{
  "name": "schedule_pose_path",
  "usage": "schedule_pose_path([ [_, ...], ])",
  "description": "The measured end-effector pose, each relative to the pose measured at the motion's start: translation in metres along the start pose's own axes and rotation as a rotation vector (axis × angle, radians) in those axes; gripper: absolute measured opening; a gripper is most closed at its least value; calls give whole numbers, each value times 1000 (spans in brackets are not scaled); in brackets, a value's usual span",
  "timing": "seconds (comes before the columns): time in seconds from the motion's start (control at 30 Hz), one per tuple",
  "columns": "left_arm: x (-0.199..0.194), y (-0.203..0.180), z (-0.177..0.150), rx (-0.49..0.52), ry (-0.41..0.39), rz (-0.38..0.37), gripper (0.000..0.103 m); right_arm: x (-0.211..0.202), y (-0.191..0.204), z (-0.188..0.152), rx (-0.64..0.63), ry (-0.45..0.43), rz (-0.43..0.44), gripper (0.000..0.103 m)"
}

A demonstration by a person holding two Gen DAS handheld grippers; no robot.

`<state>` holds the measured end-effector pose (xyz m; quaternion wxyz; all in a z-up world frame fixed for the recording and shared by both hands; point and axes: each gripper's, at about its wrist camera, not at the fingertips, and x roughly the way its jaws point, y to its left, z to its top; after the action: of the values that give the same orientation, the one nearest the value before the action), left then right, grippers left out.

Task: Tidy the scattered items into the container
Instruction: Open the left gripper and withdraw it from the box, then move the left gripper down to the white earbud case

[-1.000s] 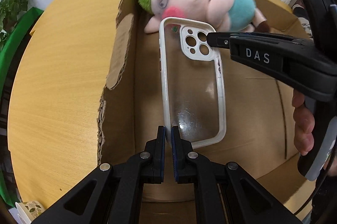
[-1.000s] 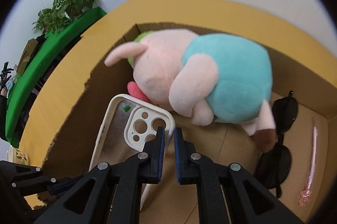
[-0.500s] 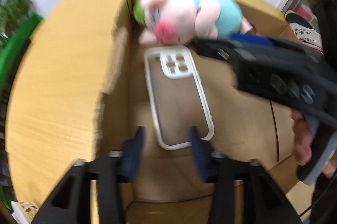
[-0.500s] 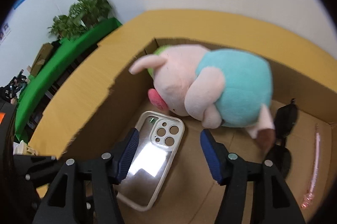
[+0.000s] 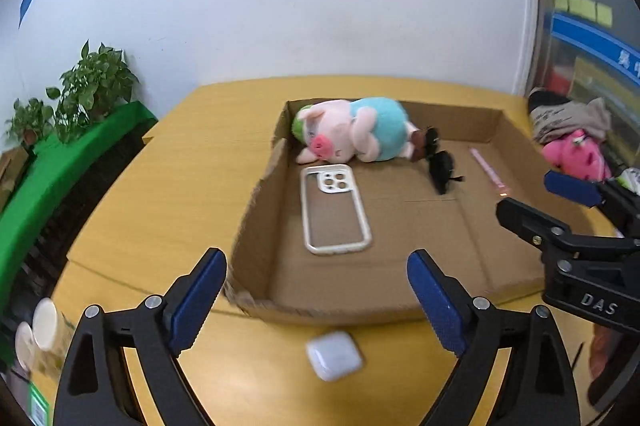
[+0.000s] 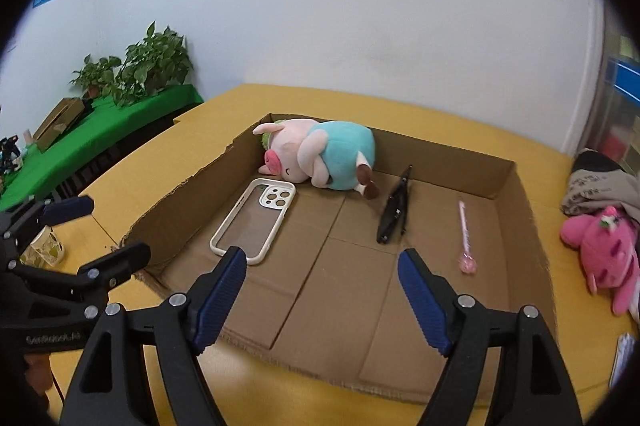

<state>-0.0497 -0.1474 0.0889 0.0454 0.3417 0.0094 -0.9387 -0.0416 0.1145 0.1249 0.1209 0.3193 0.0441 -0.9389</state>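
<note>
A shallow cardboard box point(image 5: 260, 210) point(image 6: 516, 202) lies on the yellow table. Inside it lie a clear white-rimmed phone case point(image 5: 334, 208) point(image 6: 254, 220), a pink pig plush in teal point(image 5: 352, 136) point(image 6: 320, 154), black sunglasses point(image 5: 440, 162) point(image 6: 394, 212) and a pink pen point(image 5: 490, 172) point(image 6: 464, 234). A white earbud case point(image 5: 334, 356) sits on the table in front of the box, just below my left gripper point(image 5: 316, 300). A pink plush point(image 6: 604, 250) lies right of the box. My left gripper and my right gripper point(image 6: 322, 296) are both open, empty and held back from the box's near wall.
A paper cup point(image 5: 44, 324) point(image 6: 42, 246) stands at the table's left edge. Clothes point(image 6: 600, 190) are piled at the right. A green-covered bench with potted plants point(image 6: 136, 66) runs along the left wall.
Both grippers let go of the phone case, which now lies flat in the box. Both opened wide and pulled back and up, out of the box.
</note>
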Motion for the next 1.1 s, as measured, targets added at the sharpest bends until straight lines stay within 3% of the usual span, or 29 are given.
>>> schedule_pose_path([
  [0.13, -18, -10, -16, 42, -35, 77, 98, -24, -2, -6, 29, -42, -38, 78],
  [0.27, -20, -15, -28, 47, -18, 37, 98, -42, -6, -11, 22, -61, -69, 78],
  [0.5, -5, -14, -52, 27, 79, 15, 98, -59, -11, -19, 27, -59, -61, 78],
  [0.77, 42, -13, -81, 24, 236, -26, 98, -57, -7, -30, 19, -5, -47, 78],
  [0.87, 57, -11, -88, 21, 277, -33, 91, -58, -6, -33, 17, 1, -17, 78],
  [1.0, 72, -10, -97, 27, 341, -38, 65, -59, -9, -38, 47, 8, 21, 78],
  [1.1, 76, -7, -99, 14, 344, -48, 59, -53, -8, -44, 59, 45, 59, 78],
])
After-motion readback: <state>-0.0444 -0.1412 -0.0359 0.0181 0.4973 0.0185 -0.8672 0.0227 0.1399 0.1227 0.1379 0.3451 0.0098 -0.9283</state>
